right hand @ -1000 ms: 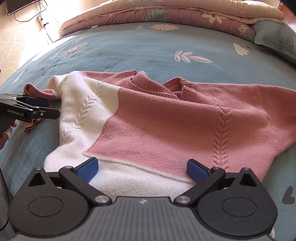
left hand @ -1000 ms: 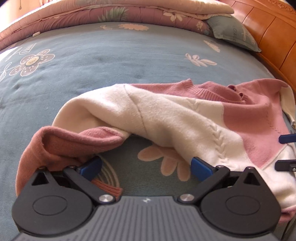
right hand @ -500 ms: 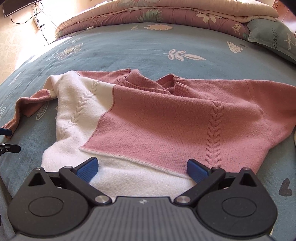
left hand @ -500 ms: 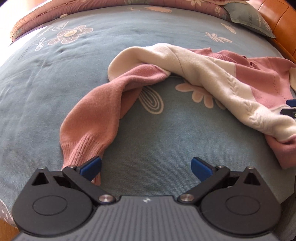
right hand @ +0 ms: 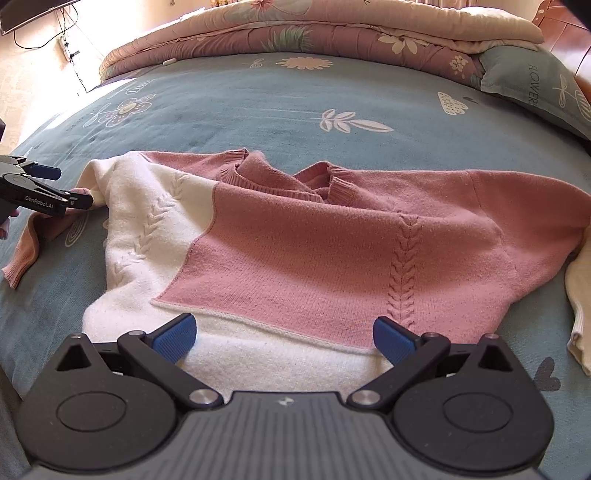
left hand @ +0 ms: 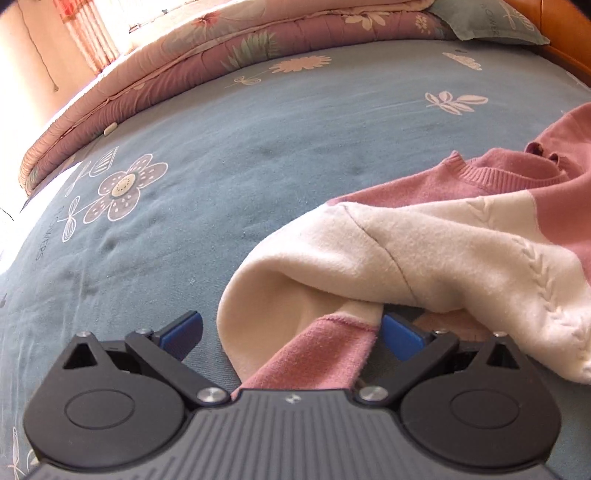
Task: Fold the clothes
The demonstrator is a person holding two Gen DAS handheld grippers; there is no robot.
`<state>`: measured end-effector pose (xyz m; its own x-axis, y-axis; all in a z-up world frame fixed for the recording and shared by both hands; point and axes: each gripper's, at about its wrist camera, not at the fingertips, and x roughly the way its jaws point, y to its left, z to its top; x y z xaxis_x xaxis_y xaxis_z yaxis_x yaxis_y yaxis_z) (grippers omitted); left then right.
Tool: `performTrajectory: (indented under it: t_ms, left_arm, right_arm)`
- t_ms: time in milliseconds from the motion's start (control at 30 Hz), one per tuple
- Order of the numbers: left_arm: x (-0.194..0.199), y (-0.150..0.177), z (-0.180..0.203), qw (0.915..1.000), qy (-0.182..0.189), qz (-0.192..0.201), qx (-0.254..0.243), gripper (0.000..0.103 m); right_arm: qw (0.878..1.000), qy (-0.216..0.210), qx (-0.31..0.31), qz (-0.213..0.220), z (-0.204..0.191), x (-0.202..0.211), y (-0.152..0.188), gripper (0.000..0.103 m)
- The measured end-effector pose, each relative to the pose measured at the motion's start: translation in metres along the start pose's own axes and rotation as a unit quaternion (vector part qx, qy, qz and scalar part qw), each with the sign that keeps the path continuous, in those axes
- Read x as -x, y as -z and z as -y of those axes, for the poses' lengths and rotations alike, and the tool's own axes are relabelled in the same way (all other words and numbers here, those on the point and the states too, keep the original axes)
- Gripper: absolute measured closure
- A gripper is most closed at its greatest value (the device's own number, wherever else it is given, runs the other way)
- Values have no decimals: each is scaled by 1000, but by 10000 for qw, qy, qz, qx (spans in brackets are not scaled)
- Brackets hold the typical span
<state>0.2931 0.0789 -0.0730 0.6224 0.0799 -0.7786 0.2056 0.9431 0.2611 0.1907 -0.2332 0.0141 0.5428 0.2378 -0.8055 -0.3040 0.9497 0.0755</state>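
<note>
Looking through left wrist cam: my left gripper (left hand: 291, 334) has jaws wide, the pink-and-cream knitted sweater (left hand: 461, 236) sleeve lying between the blue pads (left hand: 183, 330), not pinched. Sweater body runs off toward 2 o'clock on the blue-grey floral bedsheet (left hand: 258, 140).

Right wrist cam: my right gripper (right hand: 283, 338) is wide too, hovering over the sweater's cream hem, holding nothing. Sweater lies flat, collar at 12 o'clock. Left gripper sits at 9 o'clock over the pink sleeve. Folded pink floral quilt (right hand: 295, 33) along the far edge.

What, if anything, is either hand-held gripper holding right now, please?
Nothing: the left hand-held gripper is open around the pink-and-cream knitted sweater sleeve; the right hand-held gripper is open.
</note>
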Motion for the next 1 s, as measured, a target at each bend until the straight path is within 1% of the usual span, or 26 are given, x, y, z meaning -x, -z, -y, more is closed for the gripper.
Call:
performTrajectory:
  t_ms: [67, 167, 367, 467, 567, 667, 767, 867, 933, 967, 1000]
  left_arm:
    - [-12, -3, 9, 9997, -97, -30, -237, 1]
    - [-27, -14, 11, 9997, -71, -18, -237, 1]
    - [-42, -44, -1, 9997, 170, 55, 178, 0]
    - [-52, -66, -11, 9992, 96, 159, 363, 0]
    - [-68, -87, -13, 9987, 208, 109, 454, 0]
    - [-80, -94, -5, 9989, 143, 75, 451, 0]
    - [-74, -84, -1, 9987, 204, 79, 460, 1]
    - [-51, -62, 1, 9995, 188, 157, 201, 1]
    - [-39, -45, 7, 9995, 260, 148, -40, 1]
    - [-37, -38, 11, 9995, 226, 112, -168, 1]
    - [-37, -31, 17, 9993, 62, 61, -364, 1]
  right_arm:
    - [10000, 24, -26, -21, 4, -2, 0, 0]
    - [9999, 51, -90, -36, 7, -7, -1, 0]
    - [9999, 0, -139, -24, 9, -15, -2, 0]
    - [9998, -18, -182, -14, 12, -18, -4, 0]
    - [9996, 15, -277, 5, 15, -21, -5, 0]
    - [9992, 23, -406, 41, 18, -20, -5, 0]
    - [9992, 26, -399, 52, 19, -17, -4, 0]
    - [9994, 1, -344, 52, 20, -15, -1, 0]
    - [9994, 6, -357, 52, 21, -15, 1, 0]
    - [9993, 6, -383, 54, 21, -16, 1, 0]
    - [9991, 15, -414, 62, 21, -16, 2, 0]
